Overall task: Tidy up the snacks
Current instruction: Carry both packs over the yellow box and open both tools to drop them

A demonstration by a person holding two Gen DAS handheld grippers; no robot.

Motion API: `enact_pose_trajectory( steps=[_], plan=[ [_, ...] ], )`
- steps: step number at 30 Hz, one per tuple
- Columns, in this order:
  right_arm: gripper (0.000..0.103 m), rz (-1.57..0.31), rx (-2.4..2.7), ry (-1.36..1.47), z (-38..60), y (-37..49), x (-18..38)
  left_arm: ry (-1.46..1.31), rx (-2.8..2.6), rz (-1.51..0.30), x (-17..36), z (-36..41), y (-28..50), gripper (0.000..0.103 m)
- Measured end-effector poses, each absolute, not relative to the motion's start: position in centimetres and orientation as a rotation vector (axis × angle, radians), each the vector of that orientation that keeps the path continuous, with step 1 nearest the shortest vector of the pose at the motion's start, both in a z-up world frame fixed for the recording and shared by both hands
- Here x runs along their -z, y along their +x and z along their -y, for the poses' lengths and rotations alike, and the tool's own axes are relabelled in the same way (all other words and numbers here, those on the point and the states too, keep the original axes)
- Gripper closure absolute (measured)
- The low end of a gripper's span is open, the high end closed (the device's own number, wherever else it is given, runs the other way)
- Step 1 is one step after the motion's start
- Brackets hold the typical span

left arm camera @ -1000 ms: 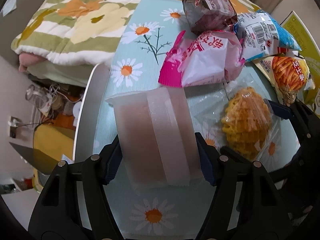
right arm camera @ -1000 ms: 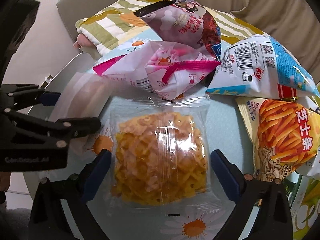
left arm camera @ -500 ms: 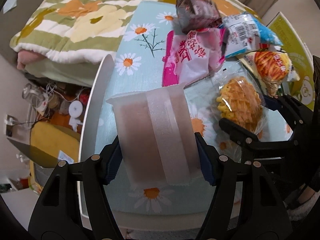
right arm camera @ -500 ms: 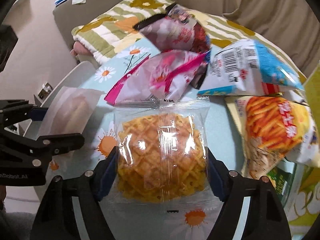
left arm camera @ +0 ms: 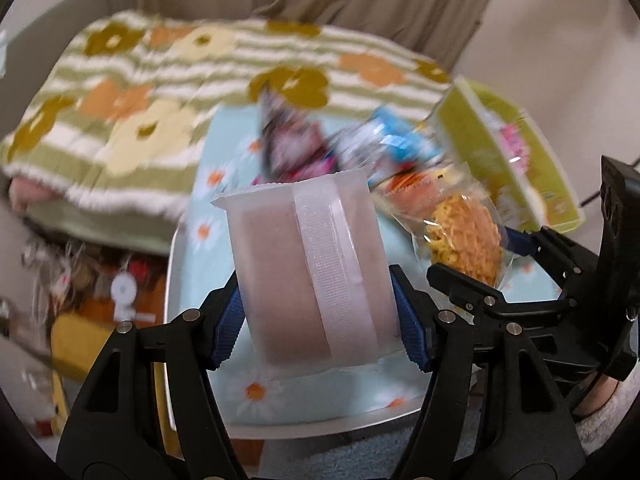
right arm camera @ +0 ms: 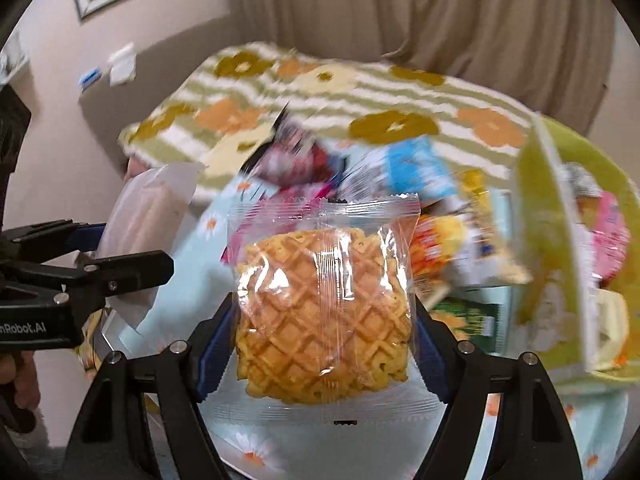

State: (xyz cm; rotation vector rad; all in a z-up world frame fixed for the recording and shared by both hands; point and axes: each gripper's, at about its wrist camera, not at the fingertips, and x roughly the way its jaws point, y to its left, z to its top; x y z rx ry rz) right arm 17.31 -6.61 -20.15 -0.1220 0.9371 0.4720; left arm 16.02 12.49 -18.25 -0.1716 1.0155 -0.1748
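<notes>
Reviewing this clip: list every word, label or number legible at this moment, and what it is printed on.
"nRobot.AI": white lettering on the body of the left gripper, cut off at the frame's left edge in the right wrist view.
Snack bags behind: printing and barcode too blurred to read.
Yellow-green box: pictures only, blurred.
Waffle packet: a small black mark, no text.
Frosted packet: no print visible.

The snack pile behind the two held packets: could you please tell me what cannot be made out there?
- Left wrist view: snack pile, motion-blurred, print unreadable; the frosted packet hides its near edge.
- Right wrist view: the waffle packet covers the pile's middle; the green box's contents are blurred.
</notes>
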Motion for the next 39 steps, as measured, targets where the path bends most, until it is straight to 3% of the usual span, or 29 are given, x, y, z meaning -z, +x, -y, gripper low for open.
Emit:
enact_pose_trajectory(
  steps=[8, 17, 29, 39],
  plan=[
    [0.028, -0.822, -0.377, -0.009, 14.7, 18.0, 13.9, -0.132, 0.284, -0.89, 11.6, -5.9, 18.5, 0.04],
    [0.028, -0.77, -0.295, 0.033, 26.7, 20.2, 10.6, -0.147, 0.39, -0.845, 9.3, 5.7, 23.0, 0.04],
    [0.028, -0.824, -0.264, 0.085, 36.8, 23.4, 12.5, -0.159, 0.466, -0.959, 13.7, 19.1, 28.5, 0.042],
    [0.028, -0.874, -0.262, 0.171, 39.4, 25.0, 14.6, -0.106, 0.442, -1.099, 18.8, 20.7, 29.4, 0.042]
  ],
)
